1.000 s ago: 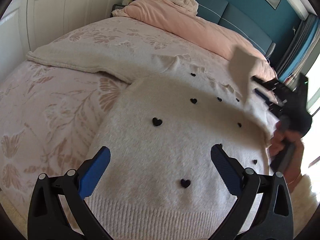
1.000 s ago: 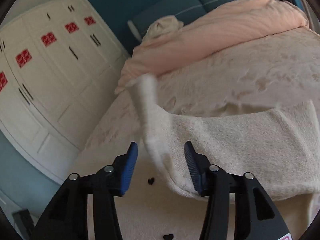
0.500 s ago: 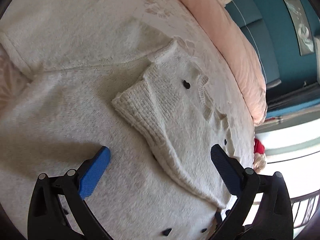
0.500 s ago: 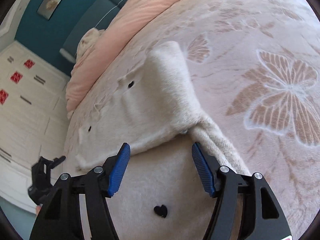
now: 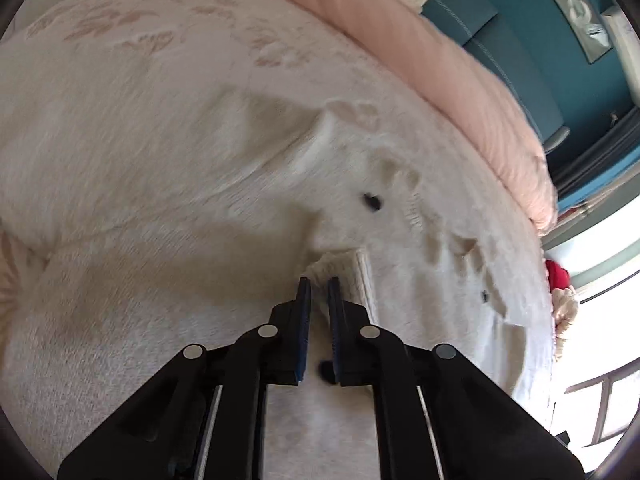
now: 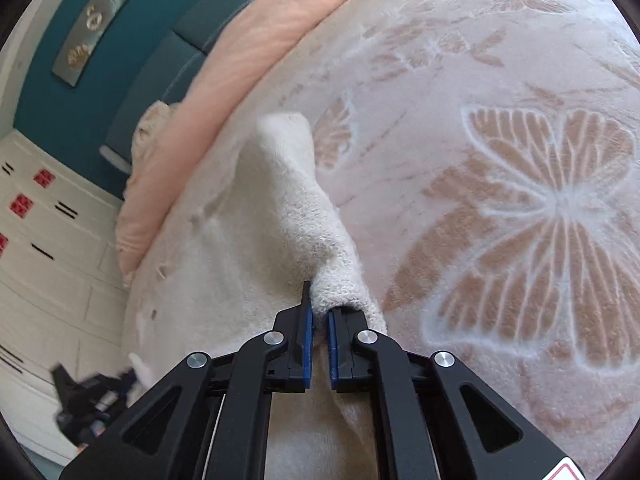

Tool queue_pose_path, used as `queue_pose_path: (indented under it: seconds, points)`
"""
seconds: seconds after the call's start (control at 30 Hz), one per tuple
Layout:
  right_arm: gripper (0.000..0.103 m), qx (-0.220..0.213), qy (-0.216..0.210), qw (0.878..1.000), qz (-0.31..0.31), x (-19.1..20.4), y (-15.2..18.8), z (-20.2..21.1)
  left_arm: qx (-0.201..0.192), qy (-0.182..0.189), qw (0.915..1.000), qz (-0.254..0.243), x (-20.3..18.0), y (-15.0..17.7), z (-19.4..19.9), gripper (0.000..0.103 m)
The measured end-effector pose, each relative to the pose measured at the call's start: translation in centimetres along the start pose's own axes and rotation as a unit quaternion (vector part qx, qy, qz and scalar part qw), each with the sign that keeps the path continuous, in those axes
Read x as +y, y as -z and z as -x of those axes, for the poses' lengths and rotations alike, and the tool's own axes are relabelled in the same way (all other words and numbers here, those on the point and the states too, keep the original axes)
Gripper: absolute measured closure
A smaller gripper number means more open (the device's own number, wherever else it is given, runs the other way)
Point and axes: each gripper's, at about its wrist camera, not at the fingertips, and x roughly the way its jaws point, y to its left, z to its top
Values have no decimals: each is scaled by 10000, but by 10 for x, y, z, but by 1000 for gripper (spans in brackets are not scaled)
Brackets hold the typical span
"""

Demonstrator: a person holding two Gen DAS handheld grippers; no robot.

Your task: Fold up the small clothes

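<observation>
A cream fuzzy sweater (image 5: 168,264) with small black hearts (image 5: 371,201) lies spread on the bed. My left gripper (image 5: 319,286) is shut on the ribbed cuff (image 5: 344,276) of a sleeve folded over the sweater's body. In the right wrist view the sweater (image 6: 224,264) lies to the left. My right gripper (image 6: 319,308) is shut on the sweater's right edge (image 6: 298,208), which rises in a ridge ahead of the fingers. The left gripper (image 6: 92,400) shows blurred at the lower left of that view.
The bed has a pale blanket with pink butterflies (image 6: 552,216). A peach duvet (image 5: 432,60) lies bunched at the teal headboard (image 5: 520,28). White wardrobe doors (image 6: 44,264) stand to the left. A red item (image 5: 557,274) and a window are at the right.
Both grippers were open half a second ago. The left has closed on the sleeve cuff. The right has closed on the sweater's right edge.
</observation>
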Motion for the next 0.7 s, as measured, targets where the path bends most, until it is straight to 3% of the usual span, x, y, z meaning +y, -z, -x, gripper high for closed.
queue_pose_path:
  seconds: [0.1,0.17,0.27,0.33,0.4,0.43,0.53,0.6,0.7]
  points:
    - [97,-121,-36,9995,293,17,-5,16,-56,236,9993,275,26,6,-3,102]
    - [97,-130,389,9973,612,28,-2,21,-47,265,9992,291,26,6,-2,102]
    - [89,-377,495,9943,861,45,8,40,25,402,9982,443,20,2,8,101]
    - [88,-532,602,9912,1049,56,11,48,-60,692,9961,539,14,-1,21,81]
    - [86,-650,775,9862,1313,63,14,47,-63,585,9964,612,6,-3,25,9]
    - [86,-665,806,9846,1405,67,15,46,-72,474,9967,662,3,-5,22,5]
    - [86,-529,671,9860,1429,75,13,39,157,223,9976,631,-2,-8,-4,11]
    - [86,-622,669,9826,1619,85,13,40,24,-95,9992,393,-7,-9,-7,37]
    - [84,-482,895,9775,1846,82,10,21,30,-391,9992,35,-5,-7,-9,56]
